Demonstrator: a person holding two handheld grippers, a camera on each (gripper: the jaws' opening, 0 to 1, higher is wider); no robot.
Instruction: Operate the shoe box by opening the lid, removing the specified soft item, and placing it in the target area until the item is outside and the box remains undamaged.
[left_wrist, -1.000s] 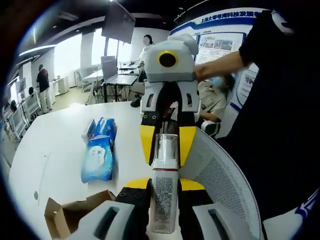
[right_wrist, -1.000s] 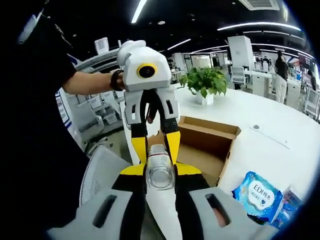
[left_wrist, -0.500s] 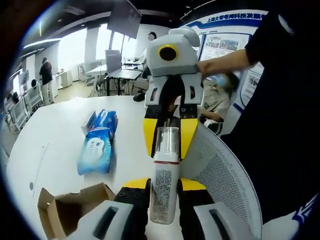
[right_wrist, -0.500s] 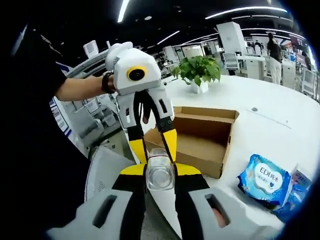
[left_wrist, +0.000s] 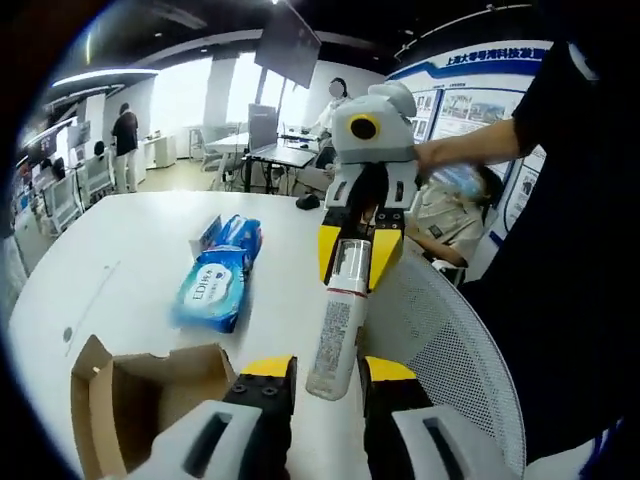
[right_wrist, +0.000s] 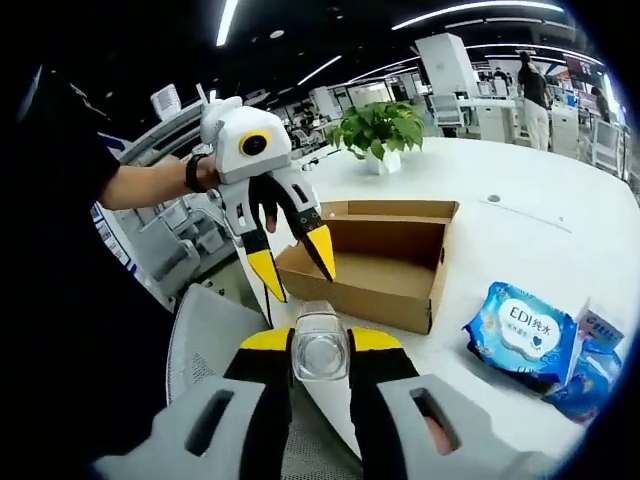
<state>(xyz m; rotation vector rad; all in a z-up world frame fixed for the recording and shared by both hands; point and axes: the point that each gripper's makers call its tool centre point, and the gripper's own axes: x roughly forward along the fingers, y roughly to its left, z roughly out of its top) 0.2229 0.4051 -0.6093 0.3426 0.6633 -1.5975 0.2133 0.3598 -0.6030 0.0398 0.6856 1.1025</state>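
Right gripper view gives me the clearest read: my right gripper (right_wrist: 320, 352) is clamped on a white spray bottle (right_wrist: 320, 350), its clear cap facing the lens, held above the mesh chair back (right_wrist: 205, 345) just off the table's edge. My left gripper (right_wrist: 290, 252) floats beyond the bottle, between it and the shoe box (right_wrist: 375, 262), with its yellow-tipped jaws spread apart and touching nothing.

From the left gripper view, the bottle (left_wrist: 338, 330) runs lengthwise from the right gripper (left_wrist: 358, 262) toward my own left gripper (left_wrist: 328, 372), its base between but apparently free of those open jaws.

As I judge it, the box is already open, no lid over it, and looks undamaged; its inside appears bare. Two blue wipes packs (right_wrist: 520, 338) lie on the white table (right_wrist: 500, 215) near the box, outside it. I can't tell which item is the specified soft one. What's left, I reckon, is setting the bottle down.
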